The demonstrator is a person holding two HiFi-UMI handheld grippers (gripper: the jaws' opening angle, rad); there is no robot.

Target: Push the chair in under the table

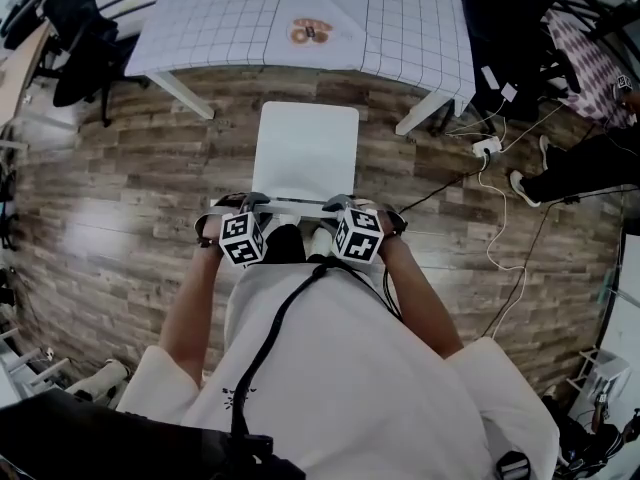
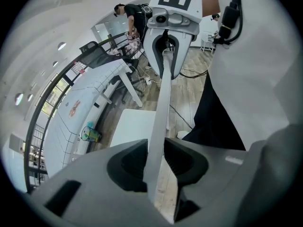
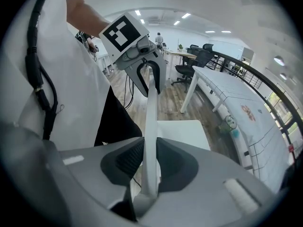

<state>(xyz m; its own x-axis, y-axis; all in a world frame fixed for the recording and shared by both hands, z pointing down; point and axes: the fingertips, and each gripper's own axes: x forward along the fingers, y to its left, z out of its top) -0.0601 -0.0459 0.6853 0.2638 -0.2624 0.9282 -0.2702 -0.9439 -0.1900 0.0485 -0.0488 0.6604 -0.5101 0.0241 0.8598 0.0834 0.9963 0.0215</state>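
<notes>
Chair (image 1: pixel 306 153) stood short of table (image 1: pixel 220 18); left gripper (image 1: pixel 235 204), right gripper (image 1: pixel 341 205) clamped its backrest (image 1: pixel 295 209) — uneven pushing risked skewing it against table leg (image 1: pixel 421 115).

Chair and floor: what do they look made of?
The chair looks like smooth matte white plastic or painted board: uniform, seamless seat, thin flat backrest. The floor looks like glossy wood-grain planks, possibly laminate: visible plank joints and glare patches.

– What stands on the wood floor (image 1: pixel 110 218)?
– The chair (image 1: pixel 306 148), just ahead of the fingers (image 2: pixel 127 167); past it the table (image 1: pixel 400 28), an orange-marked thing (image 1: pixel 310 31) on top. A power strip (image 1: pixel 487 146) lies right of them.
</notes>
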